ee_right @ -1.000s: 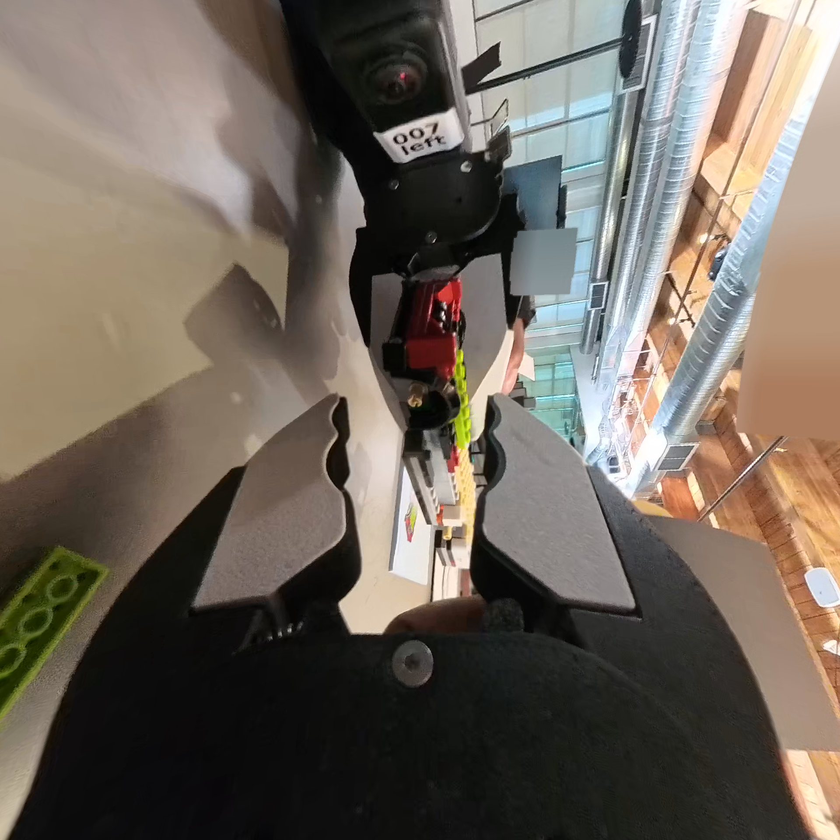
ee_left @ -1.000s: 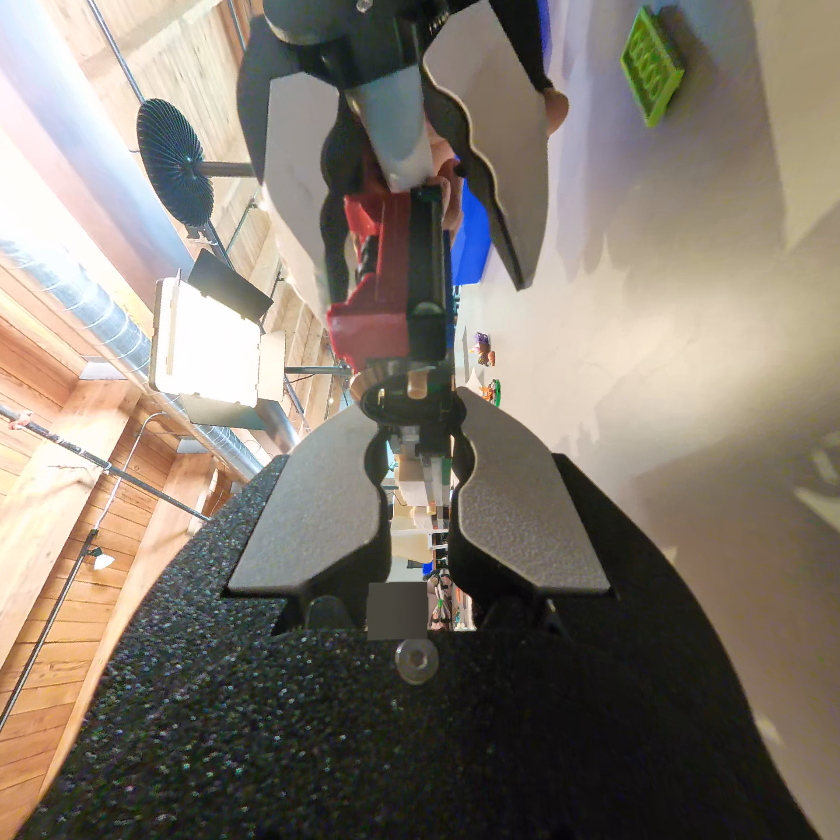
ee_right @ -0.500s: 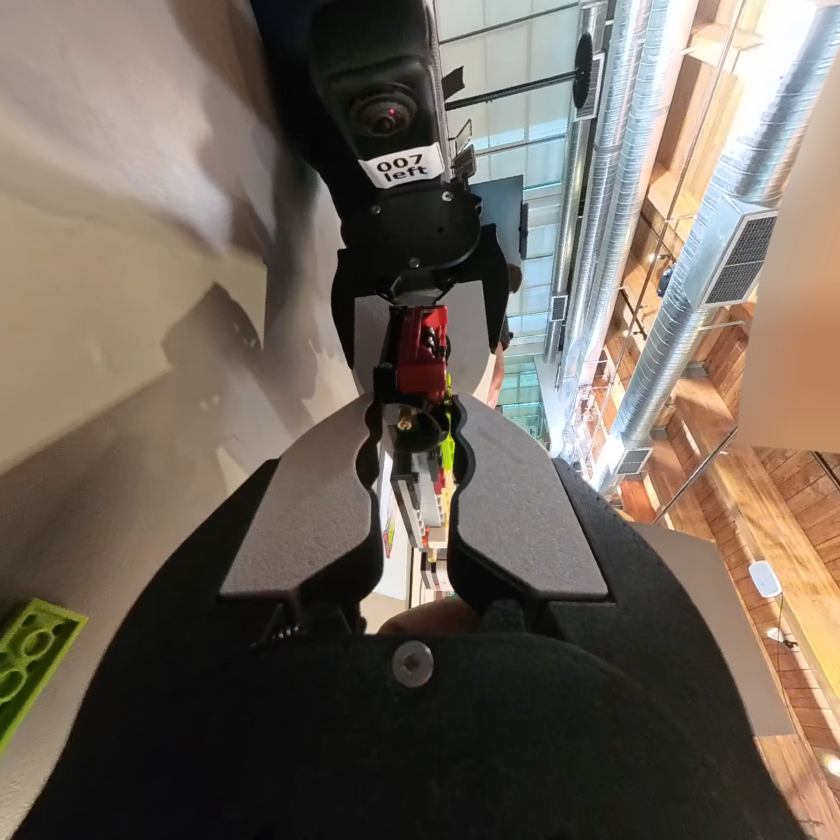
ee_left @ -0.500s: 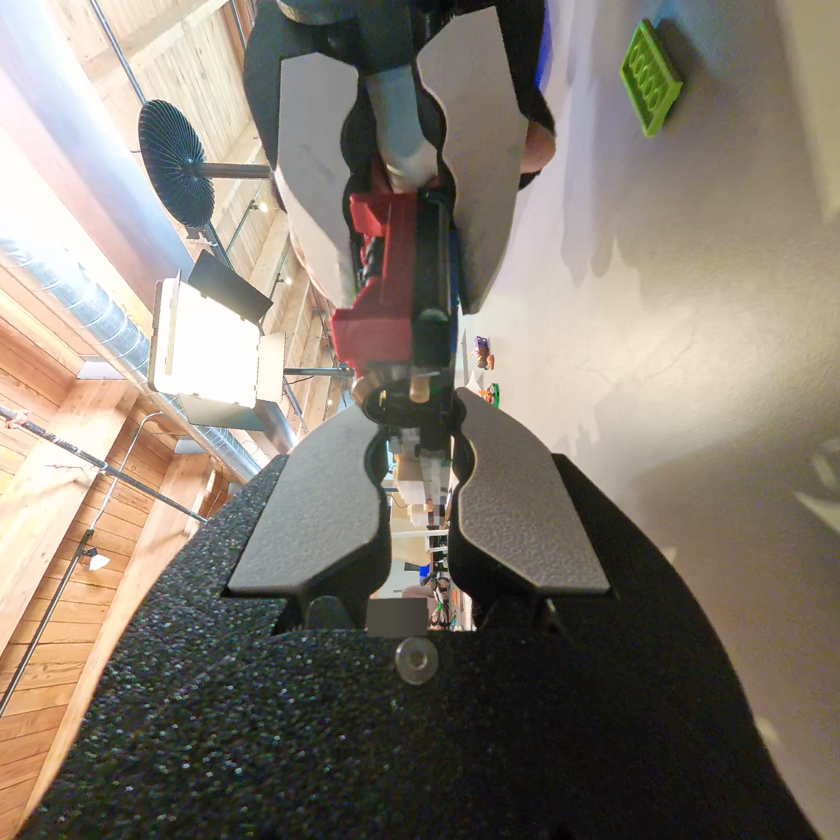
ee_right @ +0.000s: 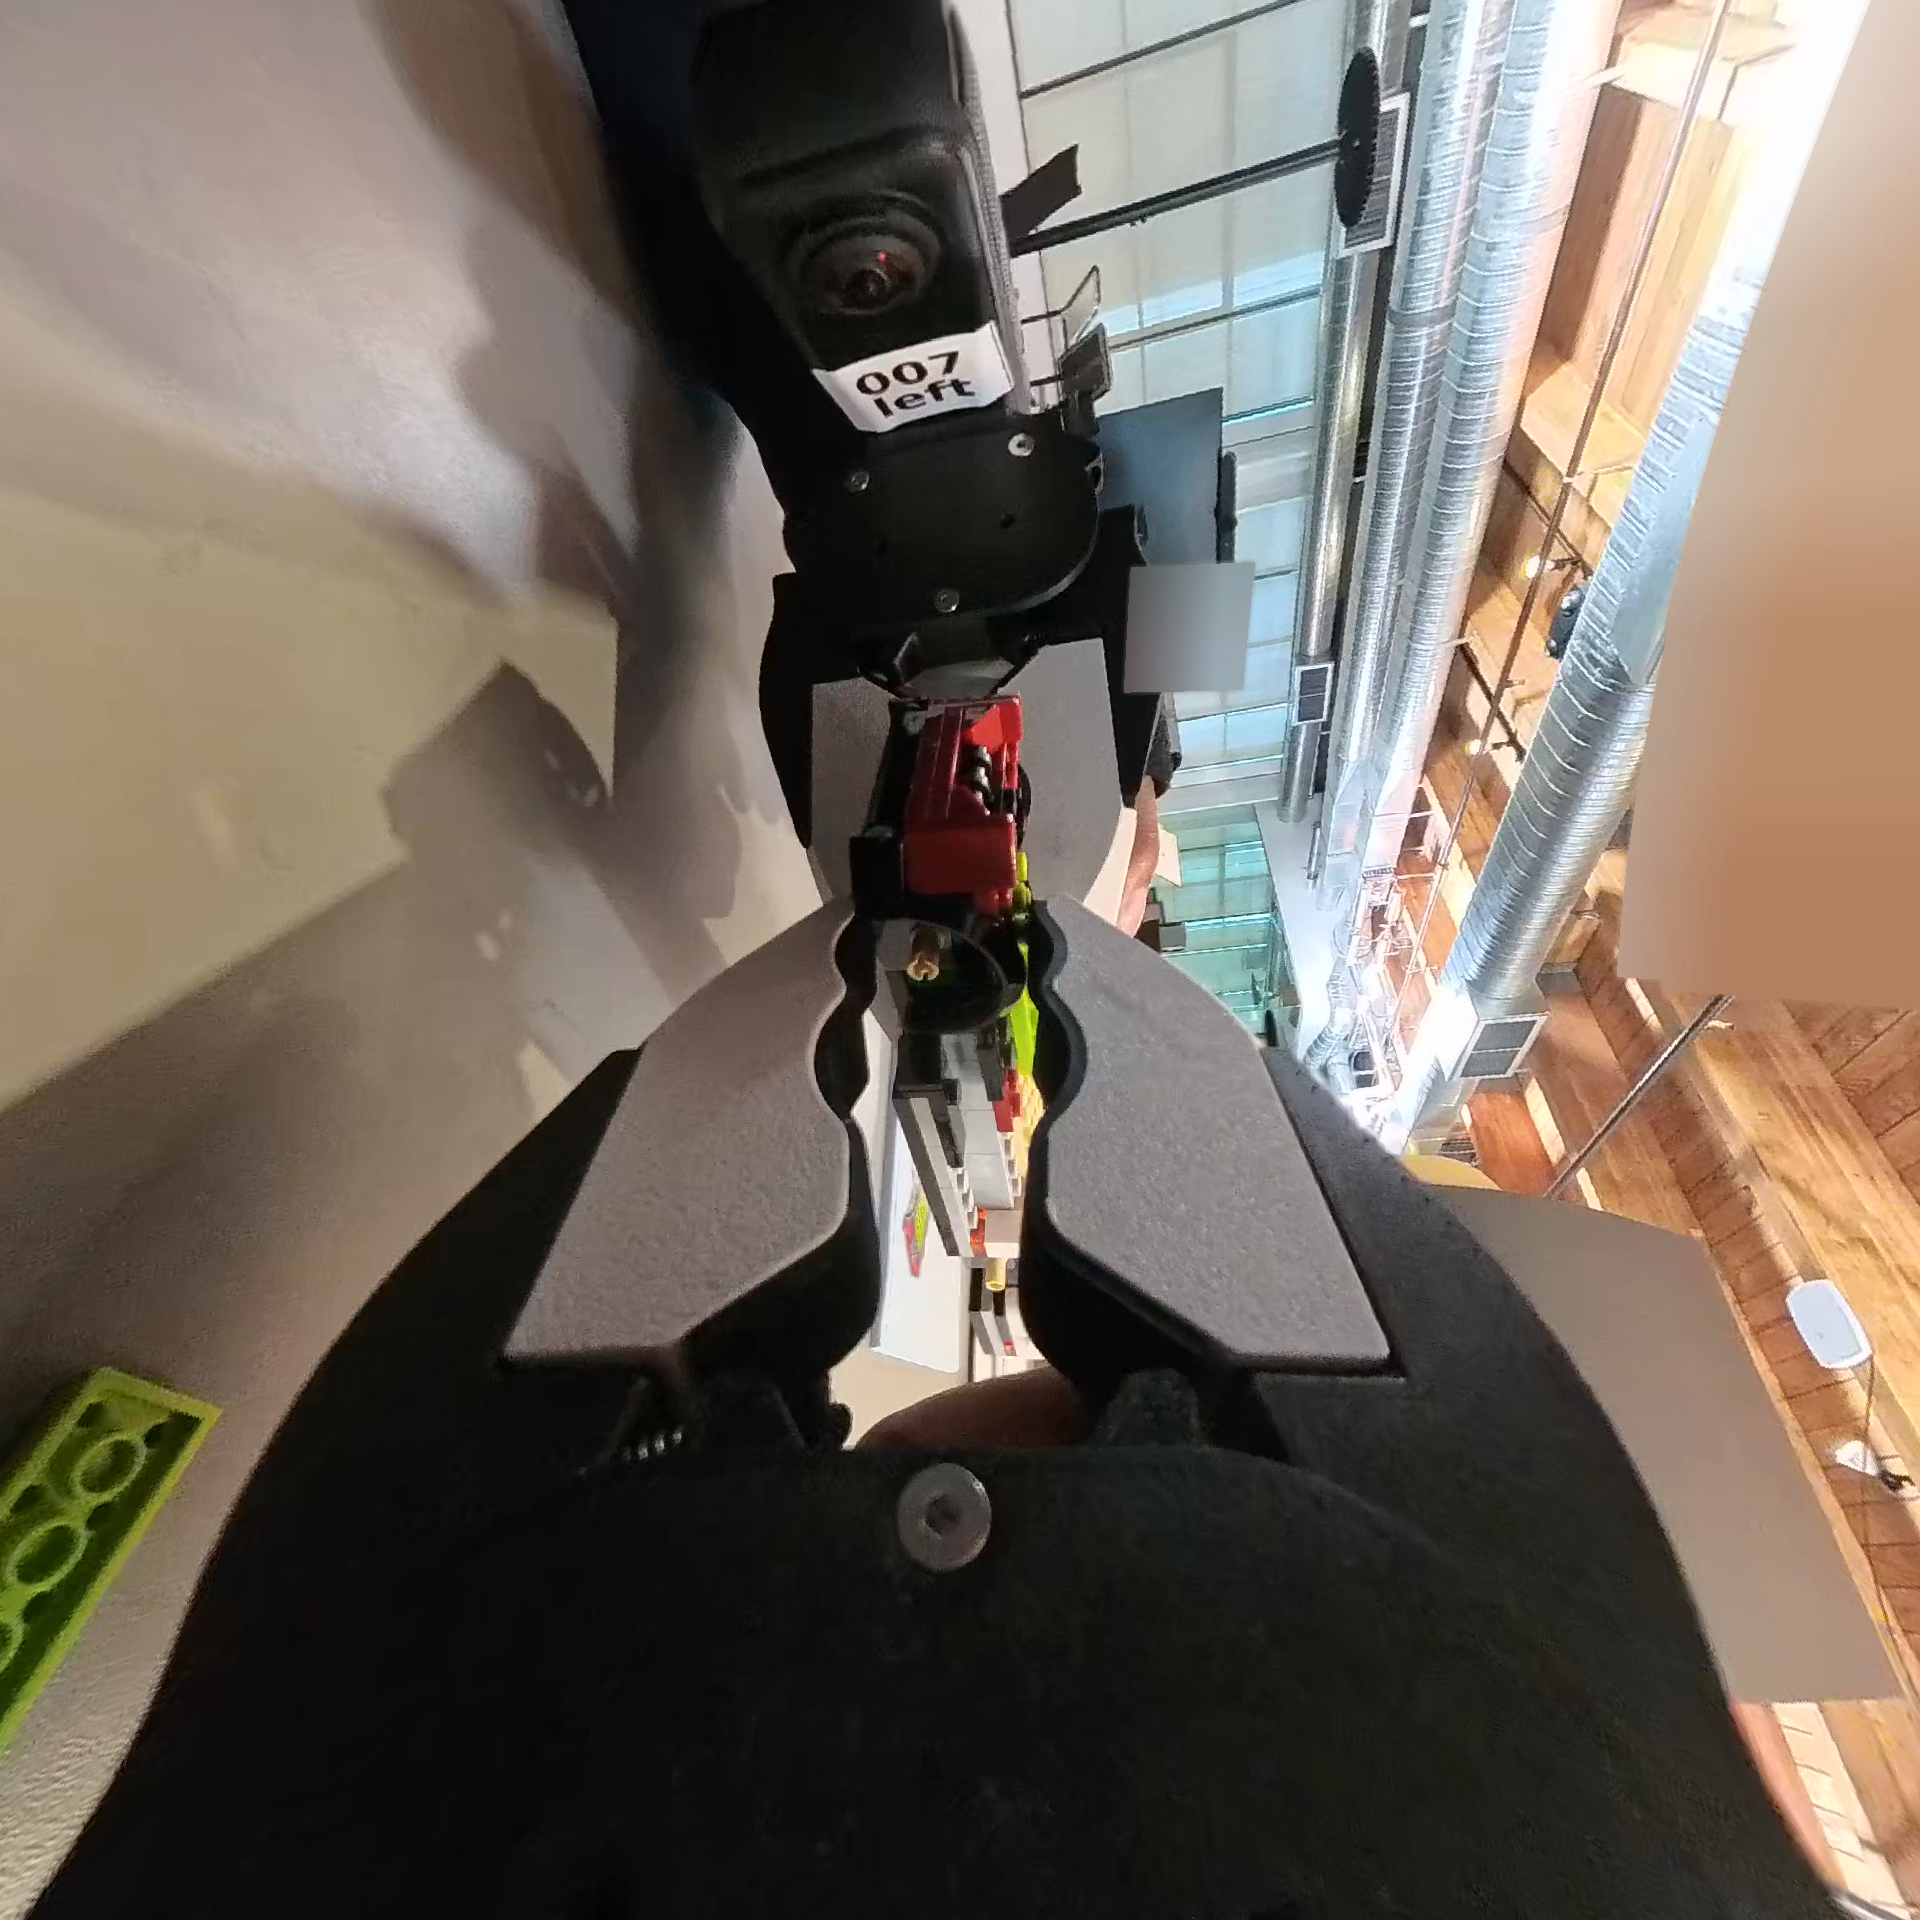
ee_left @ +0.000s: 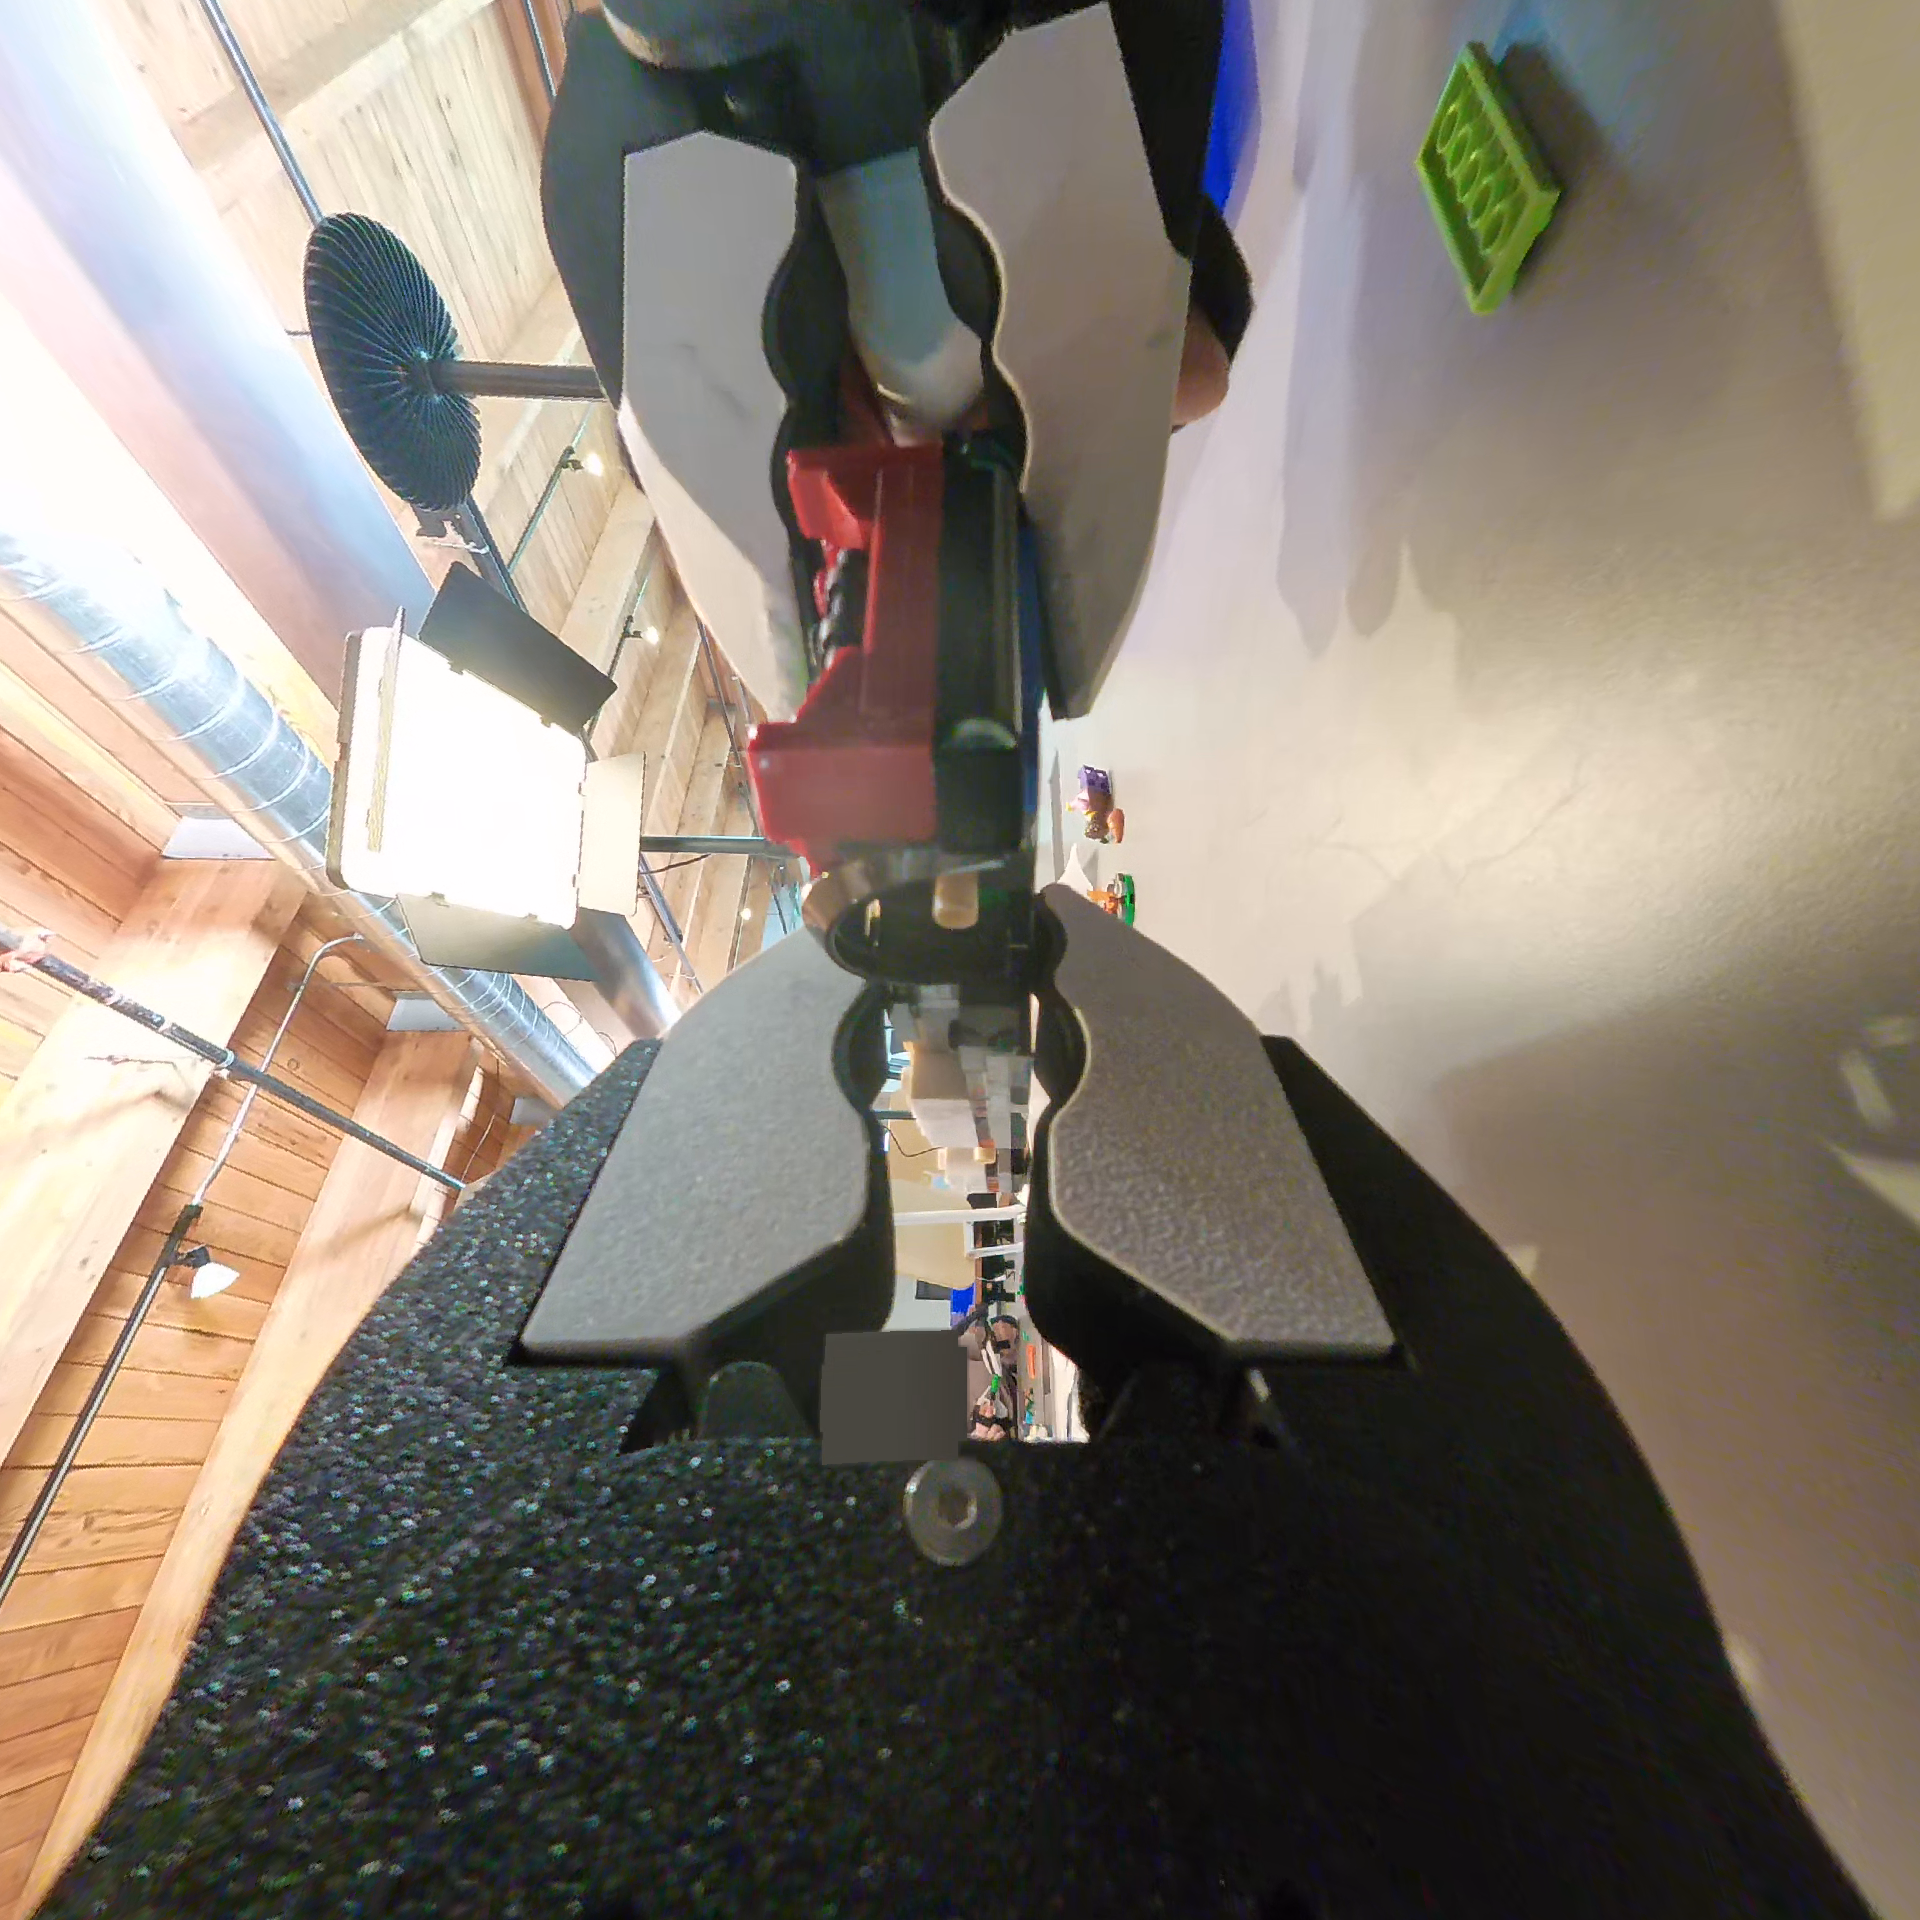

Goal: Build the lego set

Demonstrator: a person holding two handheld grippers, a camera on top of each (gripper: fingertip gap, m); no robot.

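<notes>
Both grippers clamp one red-and-black toy-brick assembly (ee_left: 894, 665) from opposite ends, facing each other above a pale tabletop (ee_left: 1558, 831). The left gripper (ee_left: 940, 935) grips it narrowly at its black ring end; the right gripper (ee_right: 945, 940) pinches the same piece, jaws narrow. A lime-green flat studded brick (ee_left: 1486, 192) lies apart on the table; small toy figures (ee_left: 1101, 821) sit farther off.

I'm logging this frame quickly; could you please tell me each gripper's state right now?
Left gripper: closed on one end of the red and black brick model.
Right gripper: closed on its other end.
</notes>
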